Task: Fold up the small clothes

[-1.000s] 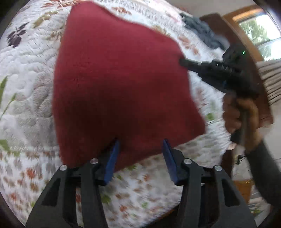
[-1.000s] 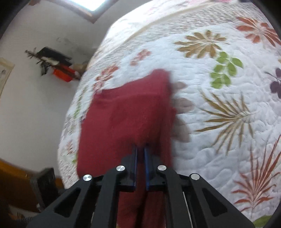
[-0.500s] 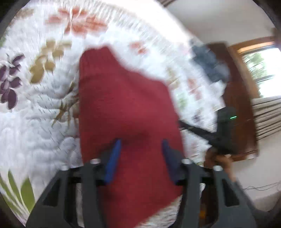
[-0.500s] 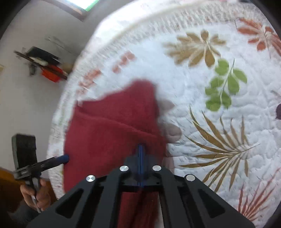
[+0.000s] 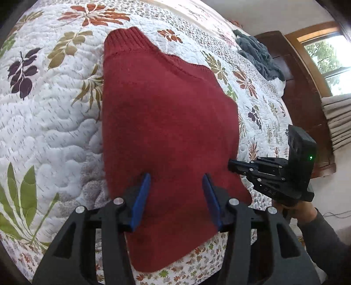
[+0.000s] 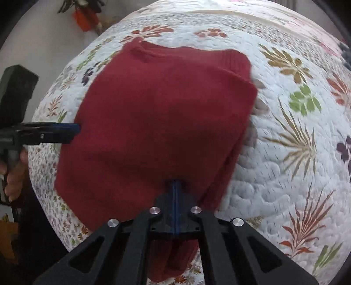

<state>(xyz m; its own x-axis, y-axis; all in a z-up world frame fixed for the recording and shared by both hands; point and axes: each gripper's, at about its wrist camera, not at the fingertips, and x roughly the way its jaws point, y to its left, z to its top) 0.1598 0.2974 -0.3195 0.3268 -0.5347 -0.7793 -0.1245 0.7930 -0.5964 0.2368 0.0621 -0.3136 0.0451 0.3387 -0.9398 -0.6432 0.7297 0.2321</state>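
Observation:
A dark red knitted garment (image 5: 166, 122) lies spread on the flowered quilt (image 5: 43, 122), with its ribbed hem at the far end. My left gripper (image 5: 176, 175) hovers open over the garment's near part, its blue pads (image 5: 142, 197) wide apart and holding nothing. My right gripper (image 6: 175, 182) is shut on the red garment's (image 6: 162, 118) near edge, and cloth hangs below its fingers. In the left wrist view the right gripper (image 5: 231, 164) pinches the garment's right edge. The right wrist view shows the left gripper (image 6: 75, 129) at the garment's left edge.
A blue-grey cloth (image 5: 258, 54) lies bunched at the bed's far corner, beside dark wooden furniture (image 5: 302, 98) and a window with a curtain (image 5: 337, 122). An orange object (image 6: 84, 16) stands by the wall beyond the bed. The quilt's edge drops off close to me.
The right gripper, still shut on the garment, has drawn its edge down toward the near side of the bed. The garment now lies flatter. The left gripper stays open over it.

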